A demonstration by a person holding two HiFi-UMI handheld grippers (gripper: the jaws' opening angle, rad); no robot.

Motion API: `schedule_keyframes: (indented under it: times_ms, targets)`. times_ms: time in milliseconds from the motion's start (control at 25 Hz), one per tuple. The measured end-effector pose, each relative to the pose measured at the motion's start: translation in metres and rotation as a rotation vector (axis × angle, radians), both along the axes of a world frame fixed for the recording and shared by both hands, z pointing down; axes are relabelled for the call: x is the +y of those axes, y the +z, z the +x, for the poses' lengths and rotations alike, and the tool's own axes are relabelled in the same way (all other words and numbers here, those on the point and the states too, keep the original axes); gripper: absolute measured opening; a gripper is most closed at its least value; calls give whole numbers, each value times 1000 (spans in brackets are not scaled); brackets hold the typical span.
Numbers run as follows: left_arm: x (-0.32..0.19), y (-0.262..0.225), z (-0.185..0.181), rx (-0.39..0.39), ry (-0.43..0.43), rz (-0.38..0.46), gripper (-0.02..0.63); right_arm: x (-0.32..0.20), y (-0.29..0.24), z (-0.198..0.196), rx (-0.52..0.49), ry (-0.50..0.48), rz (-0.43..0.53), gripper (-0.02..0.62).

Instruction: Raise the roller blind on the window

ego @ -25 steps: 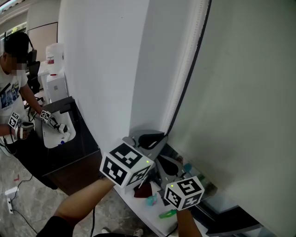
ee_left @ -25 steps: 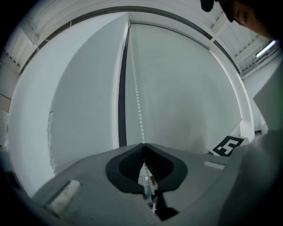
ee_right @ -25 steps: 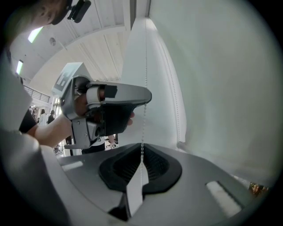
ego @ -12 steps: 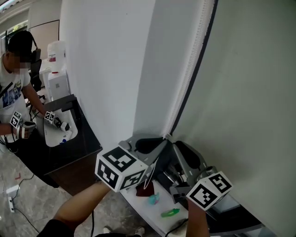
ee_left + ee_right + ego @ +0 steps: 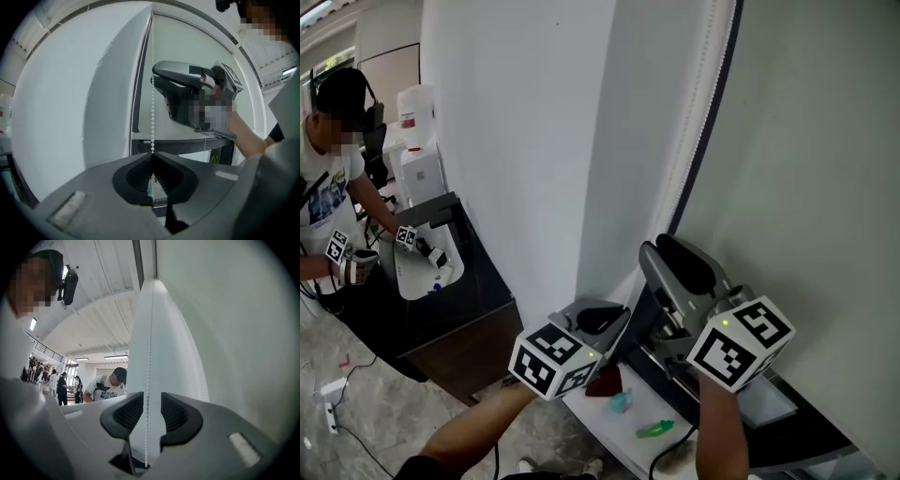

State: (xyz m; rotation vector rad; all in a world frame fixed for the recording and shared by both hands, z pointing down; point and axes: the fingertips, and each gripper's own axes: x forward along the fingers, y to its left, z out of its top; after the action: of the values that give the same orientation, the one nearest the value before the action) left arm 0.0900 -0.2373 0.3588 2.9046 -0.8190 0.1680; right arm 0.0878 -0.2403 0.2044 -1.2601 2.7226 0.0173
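Note:
The roller blind [image 5: 806, 187] is a pale grey-green sheet filling the right side of the head view, with a dark frame edge beside it. Its white bead chain [image 5: 698, 131] hangs down along that edge. My left gripper [image 5: 605, 321] sits low and is shut on the bead chain [image 5: 152, 108], which rises straight up from its pinched pads [image 5: 152, 157]. My right gripper [image 5: 667, 248] is higher and points up. Its jaws are opening, and the bead chain [image 5: 149, 357] runs loose through the gap in my right gripper [image 5: 151, 401], touching neither pad.
A white wall column [image 5: 516, 141] stands left of the window. Below my grippers a white ledge [image 5: 623, 427] carries a red item, a teal item and a green item. At far left another person [image 5: 328, 178] works with grippers at a dark desk [image 5: 441, 300].
My right gripper has climbed from below and beside the left gripper to above it, and its jaws have spread apart. The left gripper has dropped slightly, still pinching the chain.

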Motion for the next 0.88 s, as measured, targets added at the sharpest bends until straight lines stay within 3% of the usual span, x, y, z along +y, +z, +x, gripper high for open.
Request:
schedule_keyframes:
  times_ms: [240, 320, 400, 680, 880]
  targets:
    - [4, 11, 2, -20, 8, -30, 10, -4, -20, -10, 30, -20, 25, 100]
    - [3, 13, -1, -13, 3, -32, 11, -4, -21, -10, 32, -9, 36, 37]
    - [3, 13, -1, -9, 5, -33, 11, -4, -21, -11, 37, -14, 38, 17]
    - [10, 10, -4, 22, 74, -74, 13, -12, -18, -1, 25, 13, 47, 9]
    - [14, -43, -19, 152, 37, -13, 93, -7, -18, 13, 41, 34, 54, 9]
